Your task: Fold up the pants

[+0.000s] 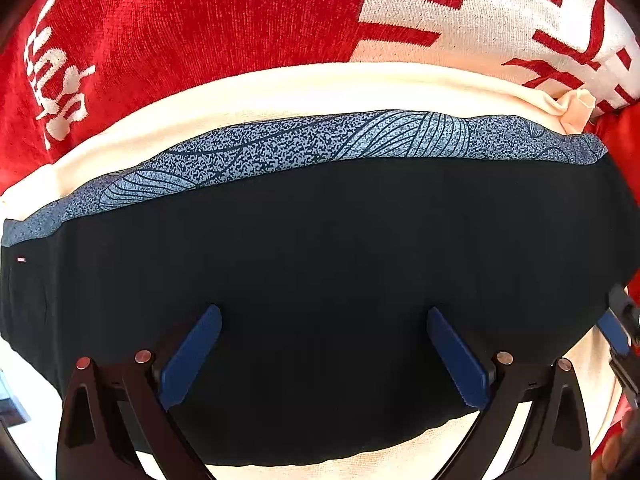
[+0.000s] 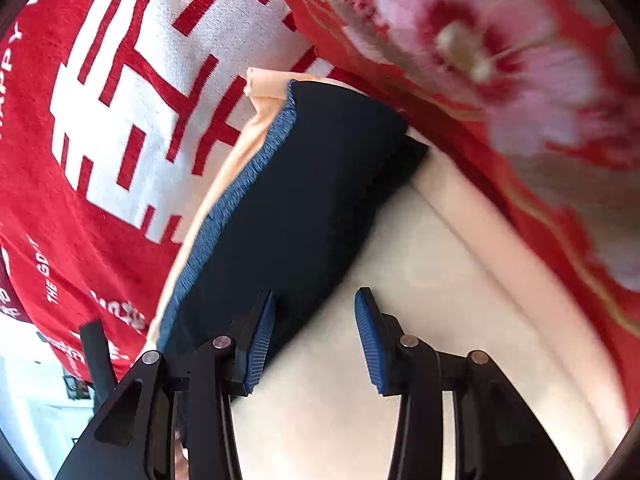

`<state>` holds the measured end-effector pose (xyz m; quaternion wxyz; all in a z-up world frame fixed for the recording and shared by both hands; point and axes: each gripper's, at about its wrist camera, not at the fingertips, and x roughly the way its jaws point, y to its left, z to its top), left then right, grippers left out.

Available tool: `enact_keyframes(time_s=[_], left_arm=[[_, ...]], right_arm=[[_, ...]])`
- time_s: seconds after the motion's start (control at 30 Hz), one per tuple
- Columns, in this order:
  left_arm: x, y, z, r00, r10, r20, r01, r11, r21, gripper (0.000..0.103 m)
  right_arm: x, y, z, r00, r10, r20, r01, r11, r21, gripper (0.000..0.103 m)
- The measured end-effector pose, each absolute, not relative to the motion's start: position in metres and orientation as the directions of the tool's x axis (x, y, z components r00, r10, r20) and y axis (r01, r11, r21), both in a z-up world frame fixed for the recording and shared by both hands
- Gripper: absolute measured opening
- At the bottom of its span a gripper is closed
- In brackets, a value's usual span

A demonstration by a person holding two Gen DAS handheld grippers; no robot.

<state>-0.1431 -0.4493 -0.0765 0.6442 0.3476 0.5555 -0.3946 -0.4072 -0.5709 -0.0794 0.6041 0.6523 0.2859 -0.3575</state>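
Pants (image 1: 320,280), left wrist view: dark folded bundle filling mid-frame on a cream cloth (image 1: 280,92), patterned blue band (image 1: 320,144) along its upper edge, red blanket (image 1: 180,20) across the top. Left gripper (image 1: 324,356) hovers over them, jaws wide, holding nothing.

Right wrist view: pants (image 2: 288,208) run from centre to lower left. Right gripper (image 2: 316,340), jaws parted and empty, straddles their right edge. Folding appears nearly complete; the next move likely calls for pinching an edge for a last fold.

Black pants (image 1: 320,280) (speckled blue waistband (image 1: 320,140)), seemingly cream cloth (image 1: 280,92) beneath
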Motion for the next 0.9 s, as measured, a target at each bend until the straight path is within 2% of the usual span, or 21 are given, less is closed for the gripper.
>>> enact_keyframes(time_s=[0.13, 0.2, 0.23, 0.27, 0.3, 0.37, 0.4, 0.53, 0.6, 0.73, 0.83, 0.9], left_arm=[[-0.145, -0.442, -0.077, 0.091, -0.152, -0.984, 0.895, 0.447, 0.013, 0.103], [-0.145, -0.440, -0.077, 0.098, -0.156, -0.983, 0.894, 0.448, 0.018, 0.103], [-0.144, -0.440, -0.077, 0.097, -0.153, -0.983, 0.894, 0.447, 0.019, 0.103], [-0.154, -0.437, -0.074, 0.099, -0.147, -0.984, 0.894, 0.448, 0.023, 0.101], [-0.156, -0.437, -0.070, 0.094, -0.145, -0.985, 0.894, 0.448, 0.020, 0.097], [-0.159, -0.436, -0.058, 0.068, -0.168, -0.983, 0.905, 0.425, -0.010, 0.062], [-0.163, -0.435, -0.050, 0.066, -0.182, -0.981, 0.916, 0.400, -0.013, 0.060], [-0.173, -0.425, -0.037, 0.099, -0.237, -0.966, 0.936, 0.353, 0.009, 0.061], [-0.181, -0.427, -0.060, 0.010, -0.190, -0.982, 0.935, 0.350, -0.058, 0.061], [-0.210, -0.428, -0.065, 0.122, -0.262, -0.957, 0.963, 0.264, 0.050, 0.061], [-0.200, -0.425, -0.066, 0.058, -0.270, -0.961, 0.955, 0.296, -0.026, 0.061], [-0.199, -0.417, -0.067, 0.056, -0.282, -0.958, 0.965, 0.260, -0.020, 0.061]], right_arm=[[-0.390, -0.584, -0.088, 0.592, -0.158, -0.790, 0.783, -0.121, 0.611, 0.048], [-0.381, -0.596, -0.091, 0.577, -0.163, -0.800, 0.792, -0.127, 0.597, 0.048], [-0.376, -0.601, -0.091, 0.567, -0.141, -0.811, 0.801, -0.134, 0.583, 0.045], [-0.372, -0.607, -0.088, 0.556, -0.121, -0.822, 0.811, -0.138, 0.569, 0.025], [-0.371, -0.610, -0.083, 0.555, -0.116, -0.824, 0.814, -0.131, 0.566, 0.018], [-0.371, -0.612, -0.062, 0.561, -0.121, -0.819, 0.817, -0.078, 0.571, 0.016], [-0.367, -0.611, -0.047, 0.559, -0.128, -0.819, 0.825, -0.020, 0.565, 0.016], [-0.357, -0.604, -0.014, 0.569, -0.138, -0.810, 0.822, 0.097, 0.561, 0.016], [-0.350, -0.600, -0.001, 0.565, -0.148, -0.812, 0.824, 0.147, 0.547, 0.016], [-0.326, -0.592, 0.017, 0.553, -0.151, -0.819, 0.825, 0.239, 0.513, 0.015], [-0.308, -0.584, 0.032, 0.541, -0.157, -0.826, 0.822, 0.310, 0.479, 0.015], [-0.293, -0.577, 0.043, 0.524, -0.160, -0.837, 0.820, 0.360, 0.445, 0.015]])
